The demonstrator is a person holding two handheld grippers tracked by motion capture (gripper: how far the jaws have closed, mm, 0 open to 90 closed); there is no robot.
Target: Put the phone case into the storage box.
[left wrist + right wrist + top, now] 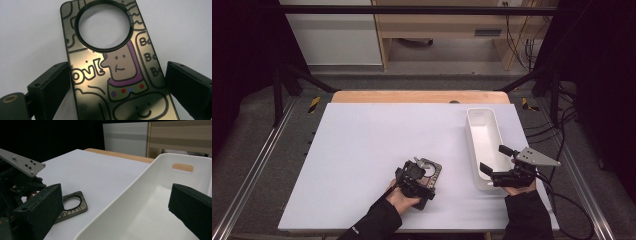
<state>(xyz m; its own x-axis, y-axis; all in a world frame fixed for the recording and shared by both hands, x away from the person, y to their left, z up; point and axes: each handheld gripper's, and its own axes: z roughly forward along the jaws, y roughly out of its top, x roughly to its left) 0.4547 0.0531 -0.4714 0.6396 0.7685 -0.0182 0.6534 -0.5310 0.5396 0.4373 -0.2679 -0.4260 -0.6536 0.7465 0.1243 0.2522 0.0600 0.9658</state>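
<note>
Lower middle of the high view, the left gripper is sitting right over a phone case lying flat on the white table; its jaws are spread wide on either side, not quite touching it; at lower right the right gripper is hanging wide open over the near end of a white bin, holding nothing

Overhead forward; gripper views close, low.

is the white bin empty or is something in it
Empty as far as visible: the white bin shows bare floor in both views; its near end is hidden.
</note>
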